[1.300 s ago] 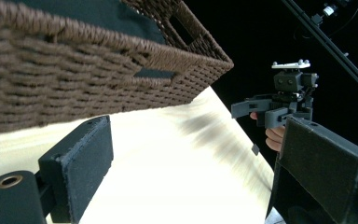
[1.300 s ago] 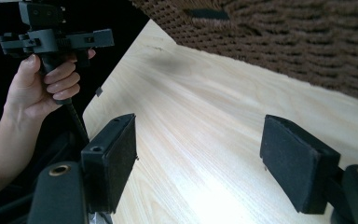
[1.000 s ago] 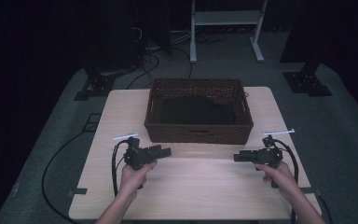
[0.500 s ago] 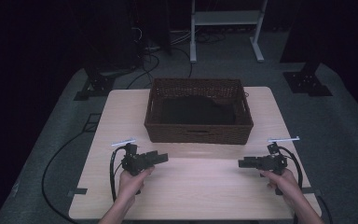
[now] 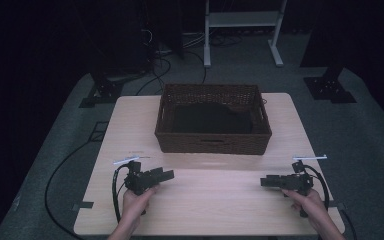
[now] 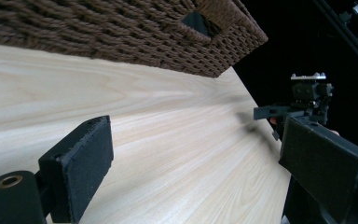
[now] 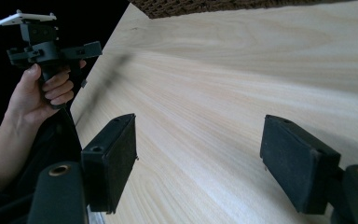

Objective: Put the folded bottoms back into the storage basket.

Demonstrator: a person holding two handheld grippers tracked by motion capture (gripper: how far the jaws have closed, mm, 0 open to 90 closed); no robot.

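Note:
My left gripper [image 5: 168, 175] is held low over the near left part of the wooden table [image 5: 215, 205], pointing right. My right gripper [image 5: 263, 181] is held over the near right part and points left, so the two face each other. In the left gripper view the left gripper [image 6: 196, 156] is open over bare wood, and the right gripper [image 6: 279, 111] shows farther off. In the right gripper view the right gripper [image 7: 198, 163] is open too, with nothing between its pads, and a hand holds the left gripper [image 7: 91, 49] beyond it.
A brown wicker basket [image 5: 212, 142] stands at the middle back of the table with a dark cloth [image 5: 212, 119] inside; its woven wall [image 6: 121, 32] is close in the left gripper view. Cables and stand feet lie on the grey floor around the table.
Both grippers have come down toward the table and back toward its near edge, drifting a little apart. Their jaws stay as wide as before.

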